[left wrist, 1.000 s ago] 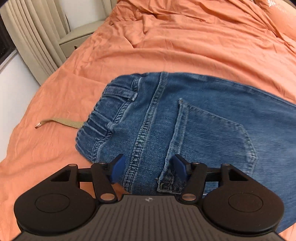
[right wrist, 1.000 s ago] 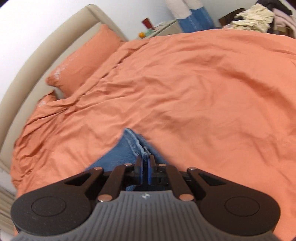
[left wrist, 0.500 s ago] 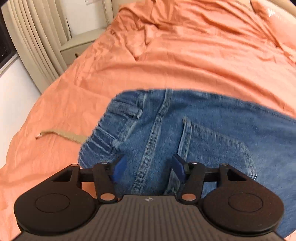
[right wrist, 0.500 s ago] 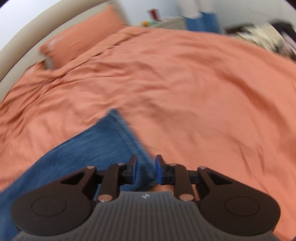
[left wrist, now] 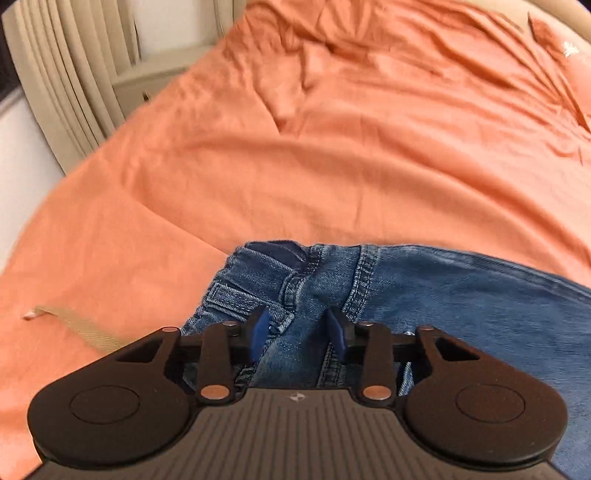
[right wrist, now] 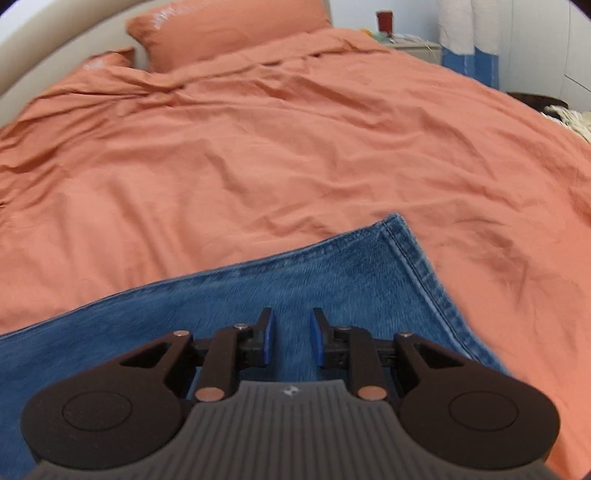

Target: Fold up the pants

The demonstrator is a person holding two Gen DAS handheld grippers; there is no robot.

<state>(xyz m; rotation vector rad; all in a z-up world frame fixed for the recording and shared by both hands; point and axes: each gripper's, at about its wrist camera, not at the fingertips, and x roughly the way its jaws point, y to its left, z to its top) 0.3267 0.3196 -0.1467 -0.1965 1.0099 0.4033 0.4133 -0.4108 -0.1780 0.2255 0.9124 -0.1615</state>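
Orange-sheeted bed [left wrist: 332, 177] carries blue denim pants [left wrist: 461, 295], long axis spanning both grippers: left gripper [left wrist: 297, 332] jaws, just narrowing, straddle the bunched waistband unpressed; right gripper [right wrist: 290, 338] jaws hang slightly parted over the hem end.

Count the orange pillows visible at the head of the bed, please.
2. One large pillow leans against the headboard; a smaller, flatter pillow lies to its left. Others may be hidden beyond the frame.
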